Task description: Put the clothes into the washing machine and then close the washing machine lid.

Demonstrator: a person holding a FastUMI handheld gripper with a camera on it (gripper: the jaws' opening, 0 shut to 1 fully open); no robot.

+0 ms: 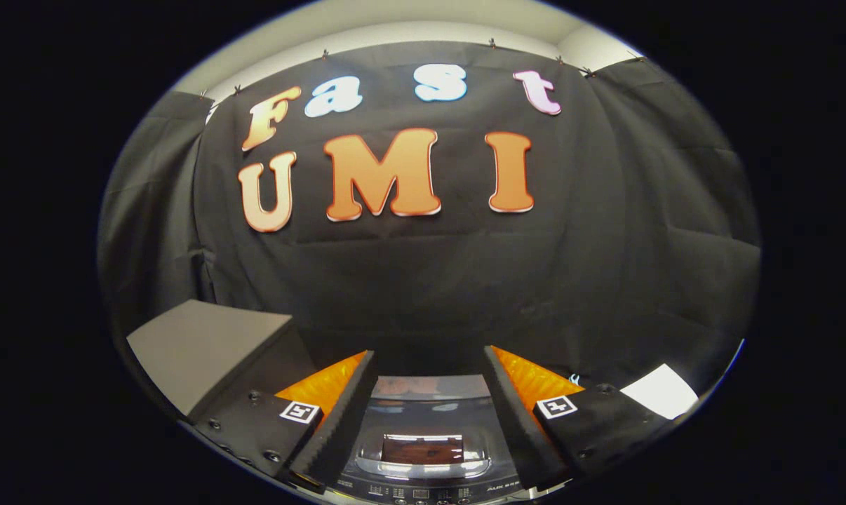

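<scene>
Washer [426, 435] is sitting just below and between the fingers, its lid [423, 449] looking closed, window facing up. Gripper [428, 421] is hovering above it, jaws spread wide and gripping nothing. No clothes are showing. Likely risk: with the lid down, nothing is going in; reaching down blind, the fingers could be knocking the control panel [423, 493]
</scene>
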